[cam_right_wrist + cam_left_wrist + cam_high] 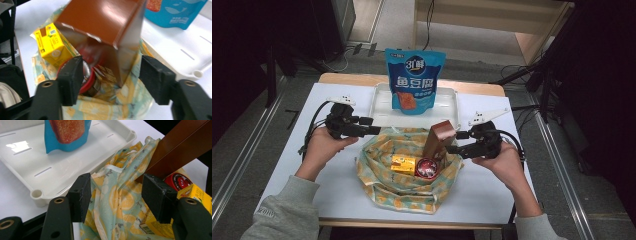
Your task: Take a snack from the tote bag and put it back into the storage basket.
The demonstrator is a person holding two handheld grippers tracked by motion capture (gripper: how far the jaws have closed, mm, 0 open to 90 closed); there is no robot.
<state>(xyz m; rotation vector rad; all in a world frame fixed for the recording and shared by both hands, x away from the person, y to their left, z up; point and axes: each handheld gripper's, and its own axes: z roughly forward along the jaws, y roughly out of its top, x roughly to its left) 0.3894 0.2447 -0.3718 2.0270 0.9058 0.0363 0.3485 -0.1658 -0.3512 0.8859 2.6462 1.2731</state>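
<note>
A lemon-print cloth bag (398,191) lies open mid-table. Inside it a tall brown box (439,138) leans, beside a yellow carton (404,163) and a round red tin (427,168). My left gripper (371,125) sits at the bag's left rim and is open. In the left gripper view the cloth (117,170) bunches between its wide jaws (118,195) without being pinched. My right gripper (456,141) is at the bag's right rim, also open. In the right gripper view the brown box (100,22) stands just beyond its spread jaws (111,77), untouched, with the carton (51,43) to the left.
A blue snack pouch (414,82) stands upright in a white tray (447,107) just behind the bag. The tray's corner (36,193) is close to the left gripper. White tabletop (292,165) extends on both sides of the bag. Dark stands and cables ring the table.
</note>
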